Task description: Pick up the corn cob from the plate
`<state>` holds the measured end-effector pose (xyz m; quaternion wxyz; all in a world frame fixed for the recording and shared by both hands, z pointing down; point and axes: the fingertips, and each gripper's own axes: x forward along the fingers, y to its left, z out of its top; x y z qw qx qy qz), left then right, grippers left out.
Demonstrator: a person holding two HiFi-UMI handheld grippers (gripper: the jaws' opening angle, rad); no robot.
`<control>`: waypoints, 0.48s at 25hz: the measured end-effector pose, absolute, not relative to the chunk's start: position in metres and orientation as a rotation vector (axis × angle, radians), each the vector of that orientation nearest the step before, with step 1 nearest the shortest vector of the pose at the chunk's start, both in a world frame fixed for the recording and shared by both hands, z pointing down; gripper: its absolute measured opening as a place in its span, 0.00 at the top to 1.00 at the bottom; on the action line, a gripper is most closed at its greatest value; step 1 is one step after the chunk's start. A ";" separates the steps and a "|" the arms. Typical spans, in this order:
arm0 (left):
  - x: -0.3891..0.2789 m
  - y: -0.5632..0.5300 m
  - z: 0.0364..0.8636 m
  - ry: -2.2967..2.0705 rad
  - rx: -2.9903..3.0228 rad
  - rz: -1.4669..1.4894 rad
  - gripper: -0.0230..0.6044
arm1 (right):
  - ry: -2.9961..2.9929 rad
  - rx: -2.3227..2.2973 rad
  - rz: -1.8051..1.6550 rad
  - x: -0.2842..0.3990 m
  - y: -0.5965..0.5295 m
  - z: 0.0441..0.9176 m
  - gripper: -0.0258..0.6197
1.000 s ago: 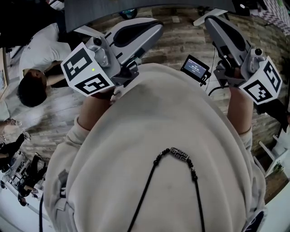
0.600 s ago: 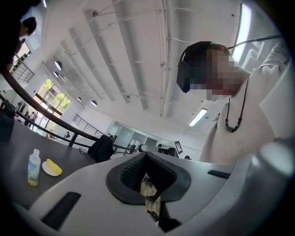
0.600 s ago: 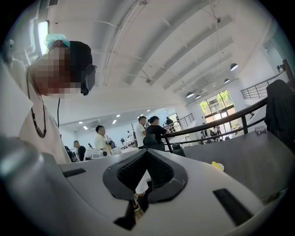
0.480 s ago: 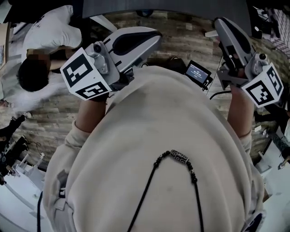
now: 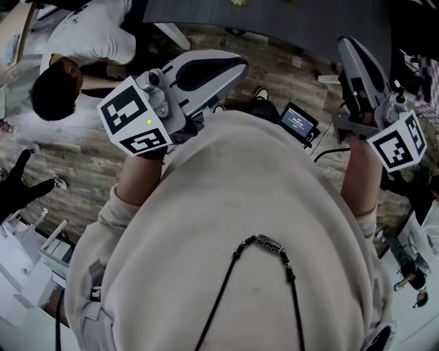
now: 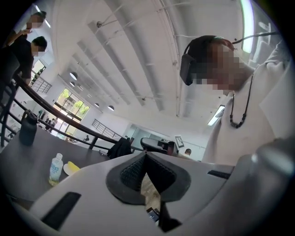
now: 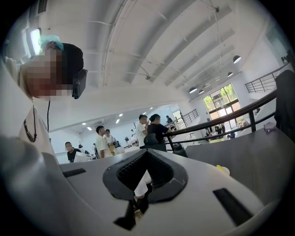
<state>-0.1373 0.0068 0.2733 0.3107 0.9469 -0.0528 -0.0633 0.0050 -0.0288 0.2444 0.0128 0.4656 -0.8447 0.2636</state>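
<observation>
The corn cob point(image 6: 73, 165) is a small yellow shape on a white plate point(image 6: 66, 171), far off on the dark table point(image 6: 27, 161) in the left gripper view. The right gripper view shows the corn cob point(image 7: 221, 168) and plate point(image 7: 226, 172) just as small on the table point(image 7: 249, 156). My left gripper point(image 5: 236, 63) and right gripper point(image 5: 346, 42) are held in front of my chest, well short of the table point(image 5: 274, 17). Both are shut with nothing between the pads, as seen on the left gripper point(image 6: 145, 153) and right gripper point(image 7: 146, 152).
A clear water bottle point(image 6: 55, 168) stands beside the plate, and a dark flask point(image 6: 27, 129) sits further left. A person in a white shirt point(image 5: 68, 62) is at my left. A small screen point(image 5: 298, 120) hangs at my waist. Several people point(image 7: 147, 131) stand beyond the table.
The head view has tilted, so more of the dark table shows at the top and the person at left sits higher in the picture. Both grippers stay shut before my chest.
</observation>
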 end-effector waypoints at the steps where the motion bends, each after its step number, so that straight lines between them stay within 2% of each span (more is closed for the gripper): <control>1: -0.136 0.006 0.270 -0.128 2.491 -0.176 0.96 | -2.634 1.443 0.835 0.006 -0.035 0.245 0.94; 12: -0.111 -0.016 0.273 -0.243 2.521 -0.151 0.96 | -2.728 1.308 0.840 0.023 -0.069 0.261 0.94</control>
